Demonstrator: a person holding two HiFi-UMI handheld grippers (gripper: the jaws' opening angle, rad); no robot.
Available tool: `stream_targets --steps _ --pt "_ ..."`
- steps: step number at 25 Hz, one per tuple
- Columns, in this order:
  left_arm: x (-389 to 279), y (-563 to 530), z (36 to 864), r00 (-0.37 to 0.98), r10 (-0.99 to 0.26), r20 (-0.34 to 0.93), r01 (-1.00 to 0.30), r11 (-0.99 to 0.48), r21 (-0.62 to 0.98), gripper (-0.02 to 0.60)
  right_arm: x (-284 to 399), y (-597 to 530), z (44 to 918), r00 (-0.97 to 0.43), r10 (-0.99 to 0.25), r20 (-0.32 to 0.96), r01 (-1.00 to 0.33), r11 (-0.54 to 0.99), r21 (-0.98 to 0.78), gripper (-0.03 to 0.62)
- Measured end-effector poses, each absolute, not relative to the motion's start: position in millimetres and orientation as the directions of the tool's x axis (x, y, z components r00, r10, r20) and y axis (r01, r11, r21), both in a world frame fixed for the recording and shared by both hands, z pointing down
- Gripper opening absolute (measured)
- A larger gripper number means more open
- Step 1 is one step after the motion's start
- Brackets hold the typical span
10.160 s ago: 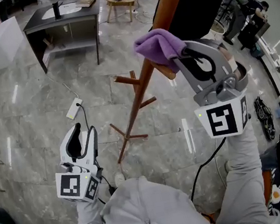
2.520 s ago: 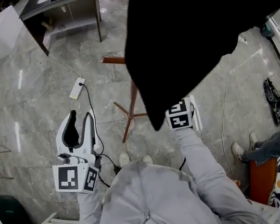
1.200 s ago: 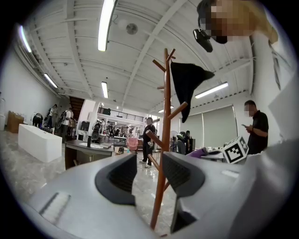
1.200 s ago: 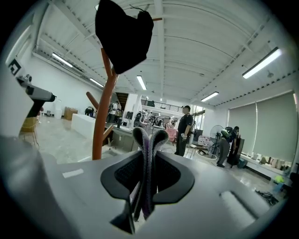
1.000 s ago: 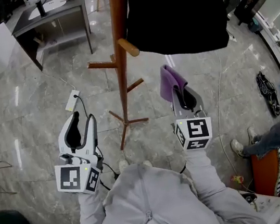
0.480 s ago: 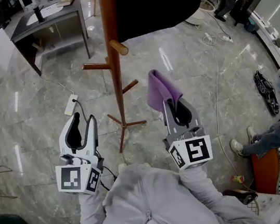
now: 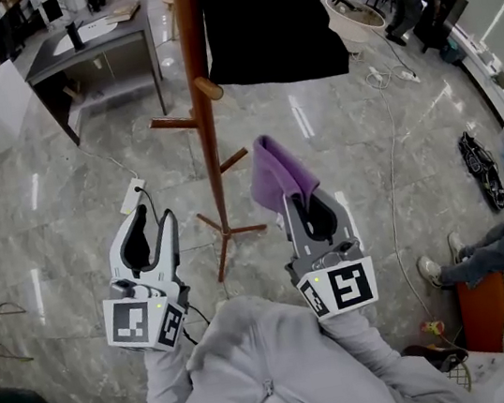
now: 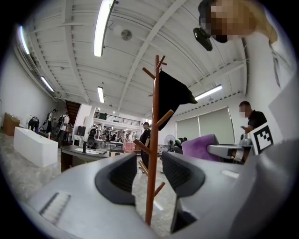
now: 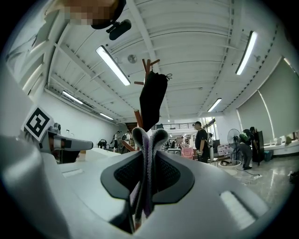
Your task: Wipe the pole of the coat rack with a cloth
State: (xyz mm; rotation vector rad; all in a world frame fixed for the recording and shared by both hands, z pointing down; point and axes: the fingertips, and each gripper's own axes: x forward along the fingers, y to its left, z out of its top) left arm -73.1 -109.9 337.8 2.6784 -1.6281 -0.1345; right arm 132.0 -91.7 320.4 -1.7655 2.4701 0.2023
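The right tongs (image 7: 309, 204) clamp the purple cloth (image 7: 276, 171), its fold jutting forward just right of the coat rack's pole (image 7: 202, 109), seemingly so it can rub the wood. Left of the pole, the left tongs (image 7: 153, 221) gape empty, likely idle.

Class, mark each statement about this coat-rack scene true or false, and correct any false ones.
1. The right gripper is shut on the purple cloth. True.
2. The left gripper clamps the brown wooden coat-rack pole. False: its jaws stand apart and empty, short of the pole.
3. A black garment hangs high on the rack. True.
4. The purple cloth is pressed against the pole. False: it is held apart from the pole, beside it.
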Motion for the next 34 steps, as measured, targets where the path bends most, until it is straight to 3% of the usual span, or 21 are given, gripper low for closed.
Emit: stream_targets --steps 34 --pt "-69.9 -87.8 327.2 0.446 -0.891 -0.088 -0.892 -0.450 0.030 0.178 153.1 -77.4 314.7 -0.294 -0.942 -0.160 -0.956 0.289 0.055 0.054"
